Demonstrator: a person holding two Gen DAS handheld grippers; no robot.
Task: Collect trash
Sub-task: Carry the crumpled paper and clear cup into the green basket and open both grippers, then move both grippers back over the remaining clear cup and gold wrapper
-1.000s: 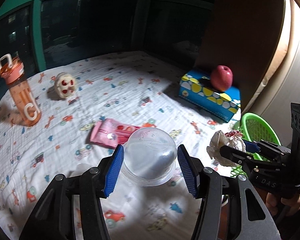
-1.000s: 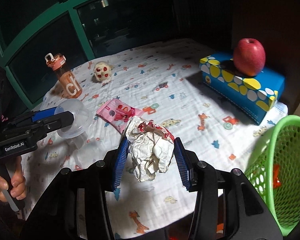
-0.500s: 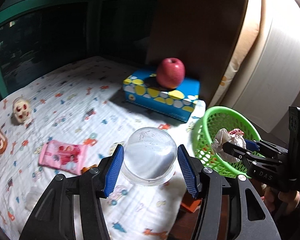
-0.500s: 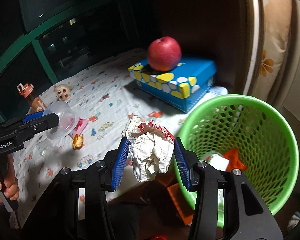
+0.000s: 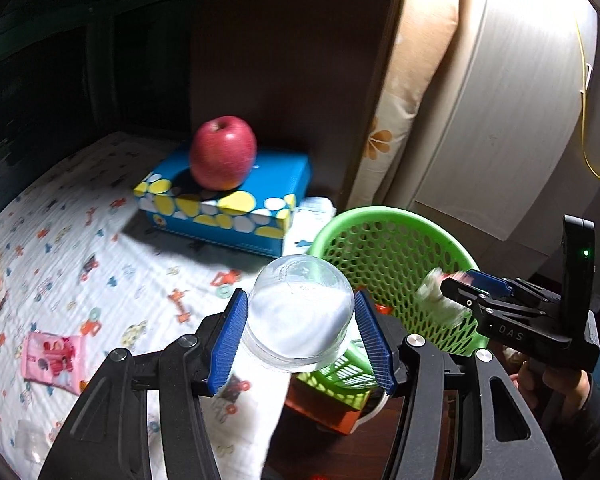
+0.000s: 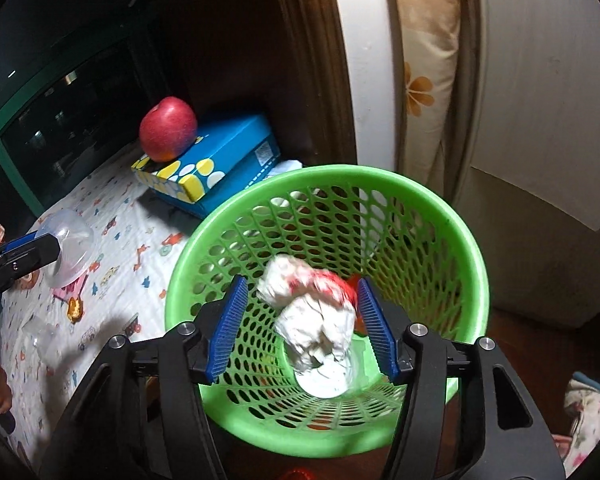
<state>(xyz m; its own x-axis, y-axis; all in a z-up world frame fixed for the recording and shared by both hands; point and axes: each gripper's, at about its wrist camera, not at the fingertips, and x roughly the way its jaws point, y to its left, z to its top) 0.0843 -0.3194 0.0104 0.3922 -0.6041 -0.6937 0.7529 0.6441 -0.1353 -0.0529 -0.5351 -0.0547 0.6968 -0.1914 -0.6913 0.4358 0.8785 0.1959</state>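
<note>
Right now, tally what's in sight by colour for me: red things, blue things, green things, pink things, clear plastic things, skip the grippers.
Red: 1, the apple
Blue: 1, the tissue box
Green: 1, the basket
Pink: 1, the snack packet
Clear plastic: 1, the dome lid between the left gripper's pads
Total: 5

Crumpled white paper ball (image 6: 316, 316) with red print, motion-blurred, between the opening jaws of the right gripper (image 6: 300, 328) above the mouth of the green perforated basket (image 6: 452, 216); the left pad stands clear of it. Clear plastic dome lid (image 5: 298, 312), dome forward, clamped in the left gripper (image 5: 298, 336) beside the basket's rim, over the edge of the bed (image 5: 100, 240).
</note>
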